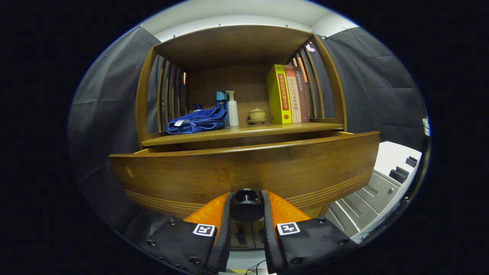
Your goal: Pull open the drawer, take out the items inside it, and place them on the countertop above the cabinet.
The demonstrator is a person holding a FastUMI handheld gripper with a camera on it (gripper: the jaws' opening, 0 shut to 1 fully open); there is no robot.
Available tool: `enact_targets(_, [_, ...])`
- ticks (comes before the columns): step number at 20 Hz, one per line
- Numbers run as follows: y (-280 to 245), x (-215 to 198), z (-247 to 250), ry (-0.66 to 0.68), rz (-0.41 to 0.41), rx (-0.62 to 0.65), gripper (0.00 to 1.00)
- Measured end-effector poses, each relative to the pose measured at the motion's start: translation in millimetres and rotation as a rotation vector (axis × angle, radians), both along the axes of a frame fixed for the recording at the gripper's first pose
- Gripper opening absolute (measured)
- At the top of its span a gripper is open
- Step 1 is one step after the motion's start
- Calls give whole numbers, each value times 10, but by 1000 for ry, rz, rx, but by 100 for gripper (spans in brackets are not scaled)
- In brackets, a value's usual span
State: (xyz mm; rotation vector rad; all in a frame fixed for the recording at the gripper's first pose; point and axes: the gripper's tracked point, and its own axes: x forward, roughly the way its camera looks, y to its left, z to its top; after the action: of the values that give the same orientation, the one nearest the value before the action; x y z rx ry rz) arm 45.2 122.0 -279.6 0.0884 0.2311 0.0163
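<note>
The wooden drawer (pixel 244 168) of the cabinet stands pulled out toward me, its curved front wide across the view. Its round dark knob (pixel 246 205) sits between my two fingers, and my gripper (pixel 246 206) is shut on it, a finger pressing each side. The drawer's inside is hidden behind its front panel. Above it runs the countertop (pixel 244 131), where a folded blue towel (pixel 198 121), a teal bottle (pixel 221 101), a white pump bottle (pixel 232 109), a small lidded cup (pixel 257 114) and upright books (pixel 288 93) stand.
A slatted wooden hutch (pixel 237 46) with a top board encloses the countertop. A grey-white unit with drawers (pixel 378 191) stands to the right of the cabinet. Dark cloth walls (pixel 103 107) hang on both sides.
</note>
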Motion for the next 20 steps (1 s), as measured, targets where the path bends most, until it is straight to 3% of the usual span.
enact_targets(20, [27, -120, -114, 11, 34, -53, 45])
